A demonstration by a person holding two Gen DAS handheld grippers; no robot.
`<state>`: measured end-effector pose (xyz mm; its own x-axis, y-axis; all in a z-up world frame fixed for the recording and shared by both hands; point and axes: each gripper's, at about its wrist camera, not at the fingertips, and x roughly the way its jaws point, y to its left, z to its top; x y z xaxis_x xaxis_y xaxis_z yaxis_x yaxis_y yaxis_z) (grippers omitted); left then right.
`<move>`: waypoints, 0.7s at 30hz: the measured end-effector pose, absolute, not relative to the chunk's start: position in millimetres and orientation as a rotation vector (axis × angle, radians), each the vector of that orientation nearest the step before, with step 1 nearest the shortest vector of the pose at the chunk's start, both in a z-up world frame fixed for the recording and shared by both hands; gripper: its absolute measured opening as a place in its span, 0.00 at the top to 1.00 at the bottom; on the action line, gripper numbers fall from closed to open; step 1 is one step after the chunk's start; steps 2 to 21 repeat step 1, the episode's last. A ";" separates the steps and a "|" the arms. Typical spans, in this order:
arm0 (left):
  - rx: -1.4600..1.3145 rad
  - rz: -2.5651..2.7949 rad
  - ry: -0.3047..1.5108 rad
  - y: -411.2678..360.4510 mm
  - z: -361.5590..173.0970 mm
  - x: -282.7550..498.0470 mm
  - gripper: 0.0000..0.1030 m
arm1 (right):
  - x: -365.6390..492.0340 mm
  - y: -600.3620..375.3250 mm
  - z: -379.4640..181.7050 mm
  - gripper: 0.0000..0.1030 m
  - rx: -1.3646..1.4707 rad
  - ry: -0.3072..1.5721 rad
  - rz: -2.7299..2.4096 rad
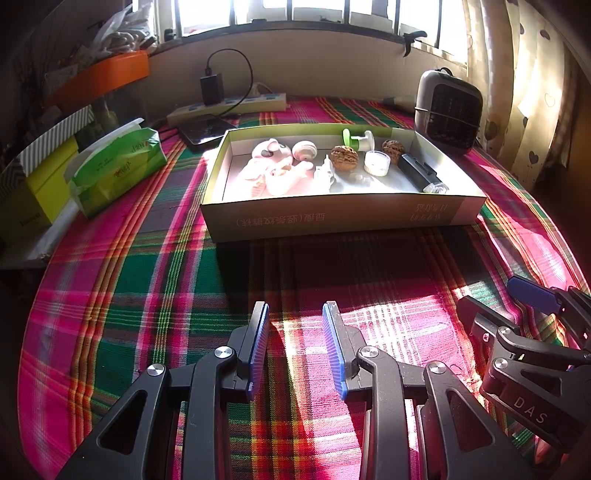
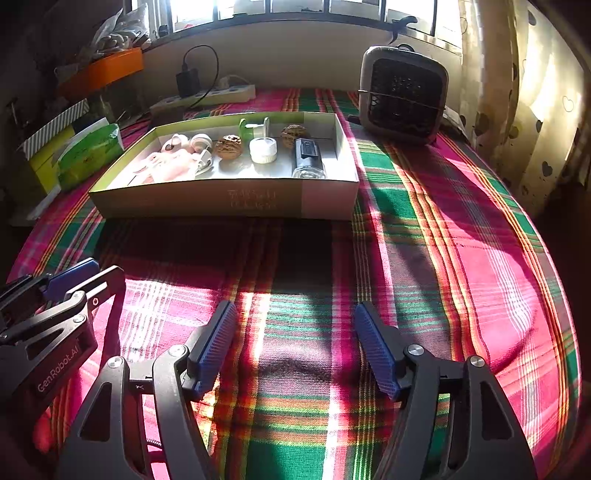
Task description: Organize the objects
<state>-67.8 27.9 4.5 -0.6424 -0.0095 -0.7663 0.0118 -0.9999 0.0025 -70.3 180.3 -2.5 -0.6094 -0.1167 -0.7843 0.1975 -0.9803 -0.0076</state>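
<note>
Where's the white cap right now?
In the box, right of centre: the white cap sits between the two walnuts, left of the black tube.

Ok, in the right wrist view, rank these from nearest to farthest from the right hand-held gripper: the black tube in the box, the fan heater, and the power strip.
From the right hand-held gripper:
1. Black tube, in the box's right end, straight ahead.
2. Fan heater, behind the box, to the right.
3. Power strip, far left, by the wall.

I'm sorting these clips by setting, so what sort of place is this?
Most likely a home room, not a lab: a table under a plaid cloth by a barred window with heart-print curtains. A power strip and a small heater or fan stand behind the box of small household items.
</note>
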 end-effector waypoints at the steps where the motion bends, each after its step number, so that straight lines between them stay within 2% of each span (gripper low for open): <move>1: 1.323 -2.837 0.005 28.0 4.5 -67.8 0.73 | -70.3 180.4 -2.5 0.34 1.290 0.139 -2.667; 21: 1.323 -2.837 0.005 28.0 4.5 -67.8 0.73 | -70.3 180.4 -2.5 0.34 1.290 0.139 -2.667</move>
